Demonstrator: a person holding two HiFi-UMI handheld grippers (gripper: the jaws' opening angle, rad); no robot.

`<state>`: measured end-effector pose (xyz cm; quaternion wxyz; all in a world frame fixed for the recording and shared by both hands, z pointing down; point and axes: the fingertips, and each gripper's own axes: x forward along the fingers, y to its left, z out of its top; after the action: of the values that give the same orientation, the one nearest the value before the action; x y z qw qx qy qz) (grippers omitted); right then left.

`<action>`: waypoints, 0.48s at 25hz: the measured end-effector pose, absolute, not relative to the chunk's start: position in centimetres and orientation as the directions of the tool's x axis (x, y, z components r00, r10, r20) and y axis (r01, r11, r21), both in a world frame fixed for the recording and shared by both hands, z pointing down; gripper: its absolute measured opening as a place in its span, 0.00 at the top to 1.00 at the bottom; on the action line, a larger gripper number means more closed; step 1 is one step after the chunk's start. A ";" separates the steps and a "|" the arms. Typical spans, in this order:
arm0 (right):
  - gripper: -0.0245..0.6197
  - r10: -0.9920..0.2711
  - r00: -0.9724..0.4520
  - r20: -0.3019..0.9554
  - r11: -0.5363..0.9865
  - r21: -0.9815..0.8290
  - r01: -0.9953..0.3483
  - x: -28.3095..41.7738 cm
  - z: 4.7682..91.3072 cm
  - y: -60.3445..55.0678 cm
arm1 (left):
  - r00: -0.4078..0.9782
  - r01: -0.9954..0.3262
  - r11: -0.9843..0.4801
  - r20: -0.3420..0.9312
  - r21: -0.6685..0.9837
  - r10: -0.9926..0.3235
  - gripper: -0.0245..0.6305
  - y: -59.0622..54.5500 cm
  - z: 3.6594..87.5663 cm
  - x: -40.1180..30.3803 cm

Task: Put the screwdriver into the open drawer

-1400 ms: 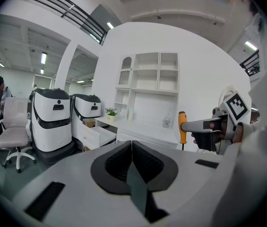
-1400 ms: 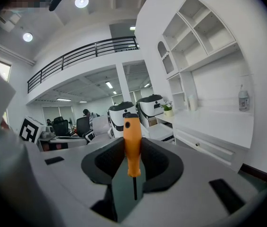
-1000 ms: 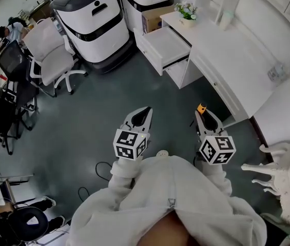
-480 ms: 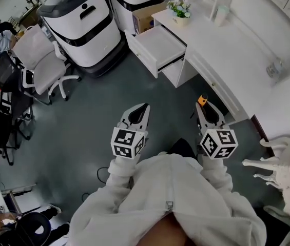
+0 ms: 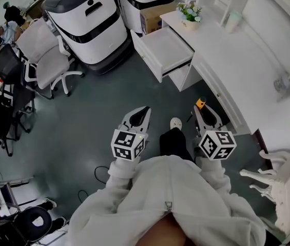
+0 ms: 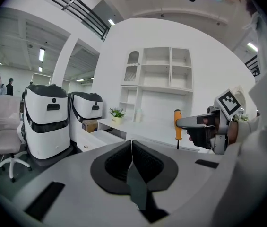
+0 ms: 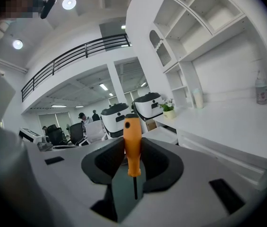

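**Screwdriver in the right gripper, drawer well off on the far side**

The person in the white jacket (image 5: 170, 204) stands on the dark grey floor (image 5: 93, 117) with one gripper in each hand, both held out in front and pointing toward the far side of the room.

The right gripper (image 5: 204, 111) has its jaws clenched on the orange-handled screwdriver with the thin dark shaft (image 7: 132, 145). In the right gripper view the handle stands upright between the jaws and the shaft points down. From the left gripper view the same screwdriver shows off to the right, upright, handle on top.

The left gripper (image 5: 142, 113) has its jaws pressed together, with nothing gripped between them. It sits left of the right one, the two well apart.

The open white drawer (image 5: 165, 47) is pulled out at the left end of the long white tabletop (image 5: 227, 55), far from both grippers, so the screwdriver is nowhere near it. A small potted plant with pale flowers (image 5: 188, 12) sits on the tabletop just behind the drawer. Left of the drawer stand two big white-and-black machines (image 5: 88, 19), and further left a white office chair on castors (image 5: 47, 53).
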<state>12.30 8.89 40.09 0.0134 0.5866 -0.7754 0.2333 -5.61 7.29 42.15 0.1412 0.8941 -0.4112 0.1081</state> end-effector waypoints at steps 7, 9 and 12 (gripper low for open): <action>0.77 -0.885 -0.367 0.285 0.243 -0.390 -0.888 13.7 40.0 3.4 | 0.625 -0.777 -0.611 0.305 0.152 -0.718 0.94 2.8 41.7 -3.3; 0.77 -0.883 -0.378 0.278 0.254 -0.395 -0.883 14.4 39.7 1.7 | 0.615 -0.785 -0.602 0.302 0.148 -0.728 0.94 1.2 41.4 -2.7; 0.77 -0.880 -0.393 0.268 0.274 -0.390 -0.879 15.1 39.2 -0.9 | 0.603 -0.795 -0.591 0.290 0.140 -0.743 0.94 -1.3 40.9 -1.9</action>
<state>15.11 -0.89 39.15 -0.0004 0.5511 -0.7980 0.2439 -1.92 -1.32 40.92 0.1285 0.8861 -0.4337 0.1009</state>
